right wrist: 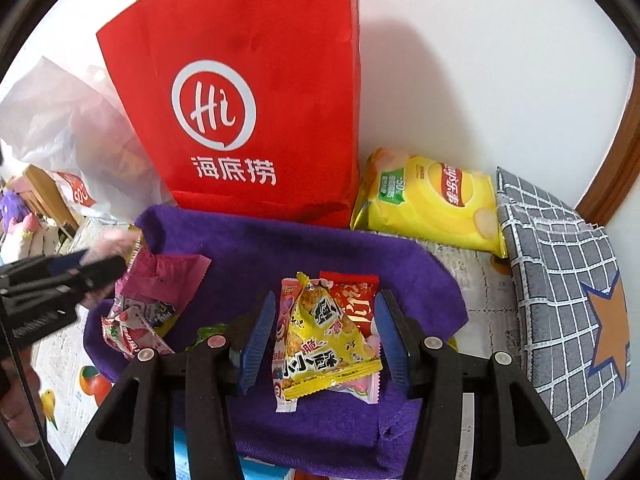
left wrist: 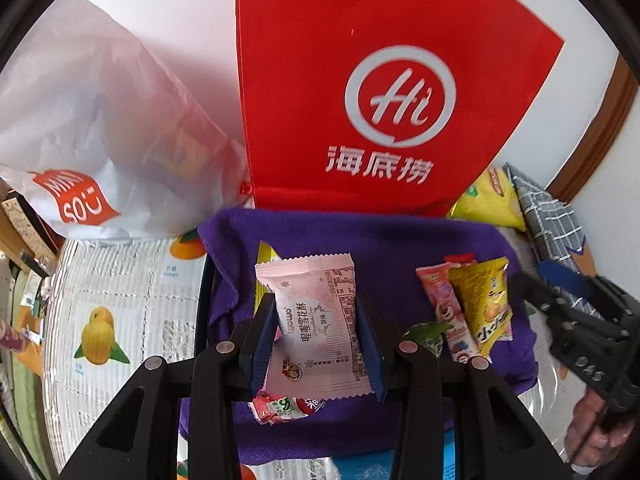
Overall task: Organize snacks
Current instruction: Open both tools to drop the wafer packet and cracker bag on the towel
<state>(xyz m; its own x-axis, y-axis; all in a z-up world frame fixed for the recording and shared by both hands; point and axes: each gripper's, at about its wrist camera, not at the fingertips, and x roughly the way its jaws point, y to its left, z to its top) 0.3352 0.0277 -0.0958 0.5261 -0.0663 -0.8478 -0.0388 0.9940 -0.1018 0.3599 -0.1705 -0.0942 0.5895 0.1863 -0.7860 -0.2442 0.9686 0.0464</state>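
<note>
1. The left gripper (left wrist: 318, 344) clamps a pink snack packet (left wrist: 316, 320) above the purple towel (left wrist: 400, 248).
2. The right gripper (right wrist: 326, 340) straddles a yellow snack packet (right wrist: 320, 340); whether it presses, I cannot tell.
3. Several small snacks (right wrist: 140, 320) lie scattered on the towel, so sorting seems barely started; the red bag (right wrist: 248, 100) stands behind.

"Hi" and "海底捞" in white on red paper bag (right wrist: 248, 92), far centre; "MINISO" on white plastic bag (left wrist: 100, 120), far left; "乐事" on yellow crisp packet (right wrist: 428, 200), far right.
</note>
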